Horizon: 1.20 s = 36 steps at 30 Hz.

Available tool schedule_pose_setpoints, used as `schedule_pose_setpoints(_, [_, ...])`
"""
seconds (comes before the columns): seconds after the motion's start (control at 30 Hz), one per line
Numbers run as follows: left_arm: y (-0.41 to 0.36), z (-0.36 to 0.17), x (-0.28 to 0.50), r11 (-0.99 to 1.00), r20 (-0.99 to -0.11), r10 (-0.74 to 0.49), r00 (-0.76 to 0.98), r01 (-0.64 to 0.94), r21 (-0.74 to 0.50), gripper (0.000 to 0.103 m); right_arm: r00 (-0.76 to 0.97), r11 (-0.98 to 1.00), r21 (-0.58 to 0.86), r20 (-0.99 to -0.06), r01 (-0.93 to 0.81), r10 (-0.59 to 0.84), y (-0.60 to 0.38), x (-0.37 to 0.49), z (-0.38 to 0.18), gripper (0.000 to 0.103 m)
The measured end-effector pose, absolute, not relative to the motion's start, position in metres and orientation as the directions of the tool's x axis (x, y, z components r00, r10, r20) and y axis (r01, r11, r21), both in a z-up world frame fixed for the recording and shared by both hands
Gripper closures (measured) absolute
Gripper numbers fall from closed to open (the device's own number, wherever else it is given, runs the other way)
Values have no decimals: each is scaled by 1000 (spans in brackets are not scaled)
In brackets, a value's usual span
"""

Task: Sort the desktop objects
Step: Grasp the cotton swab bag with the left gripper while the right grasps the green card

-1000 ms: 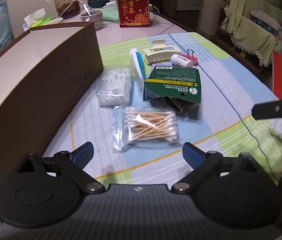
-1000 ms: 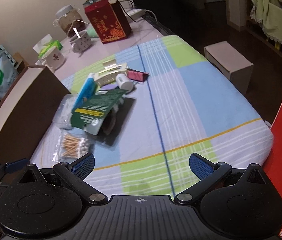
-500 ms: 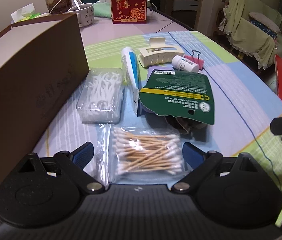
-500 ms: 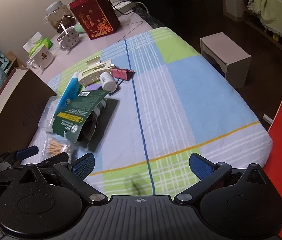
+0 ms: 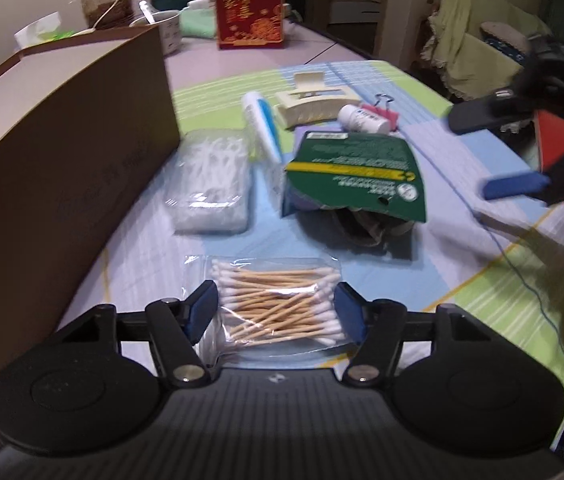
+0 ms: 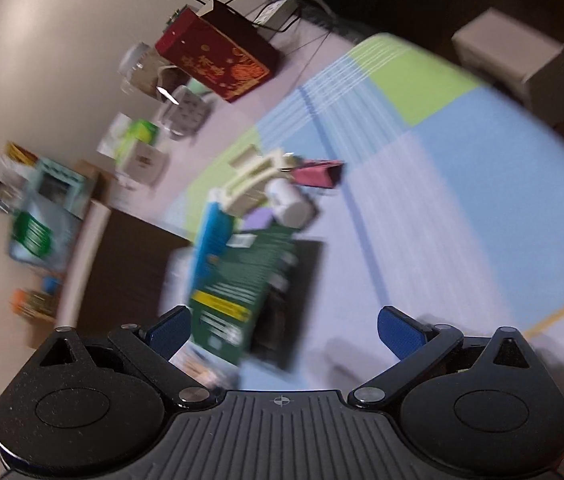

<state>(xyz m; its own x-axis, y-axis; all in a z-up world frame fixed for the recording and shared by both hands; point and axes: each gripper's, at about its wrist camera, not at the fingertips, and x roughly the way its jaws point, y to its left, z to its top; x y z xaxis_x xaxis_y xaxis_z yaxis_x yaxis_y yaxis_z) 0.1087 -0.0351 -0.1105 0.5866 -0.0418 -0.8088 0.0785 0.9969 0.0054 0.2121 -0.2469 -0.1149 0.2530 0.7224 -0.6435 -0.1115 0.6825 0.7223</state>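
Where the bench [image 5: 442, 152] carries sundries: left gripper [image 5: 276, 310], jaws apart astride bagged cotton swabs [image 5: 278, 306]; right gripper [image 6: 284, 332], jaws apart, empty, view blurred.

The bag of cotton swabs [image 5: 278, 308] is clear, glossy plastic film over pale wooden sticks with white cotton tips. The floss pick box [image 5: 212, 186] looks like frosted translucent plastic. The green card [image 5: 356, 174] is printed paper with a slight sheen. The hair claw [image 5: 314, 100] is smooth cream plastic. The brown box [image 5: 62, 152] on the left is matt cardboard. A checked woven cloth [image 5: 462, 264] covers the surface. The left gripper [image 5: 276, 310] is matt black plastic with blue pads [image 5: 202, 308] and shiny metal pivots.
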Motion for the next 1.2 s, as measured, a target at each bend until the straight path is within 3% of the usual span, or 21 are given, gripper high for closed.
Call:
schedule_pose_setpoints(0.07, [-31, -110, 106, 998, -814, -31, 580, 58, 4, 39, 226, 626, 777, -599, -67, 768, -242, 223, -124, 23])
schedule_pose_setpoints(0.17, [-27, -110, 103, 1000, -820, -22, 572, 29, -6, 22, 205, 583, 812, -569, -12, 797, -235, 236, -136, 23])
schedule_pose_setpoints(0.27, [-26, -115, 104, 1000, -827, -16, 562, 17, -8, 18, 197, 582, 813, -569, -10, 798, -228, 246, -141, 24])
schedule_pose_setpoints(0.37, [-26, -119, 105, 1000, -833, -11, 553, 5, -10, 17, 179, 582, 813, -569, -25, 802, -221, 254, -145, 39])
schedule_pose_setpoints(0.43, [-25, -122, 105, 1000, -838, -8, 546, -2, -11, 22, 165, 584, 812, -573, -21, 803, -219, 258, -148, 45])
schedule_pose_setpoints(0.5, [-28, -122, 105, 1000, -833, -16, 553, -1, -20, 33, 149, 583, 812, -573, -32, 806, -220, 260, -151, 81])
schedule_pose_setpoints(0.6, [-33, -121, 104, 1000, -831, 5, 556, -3, 4, 35, 134, 568, 822, -558, -40, 819, -224, 263, -152, 86])
schedule_pose_setpoints(0.67, [-34, -119, 102, 1000, -832, 18, 554, -17, 11, 35, 129, 540, 840, -531, -54, 838, -228, 265, -149, 103])
schedule_pose_setpoints(1.2, [-39, -50, 71, 995, -790, 86, 607, -97, 35, 35, 111, 460, 871, -447, -171, 888, -245, 262, -100, 103])
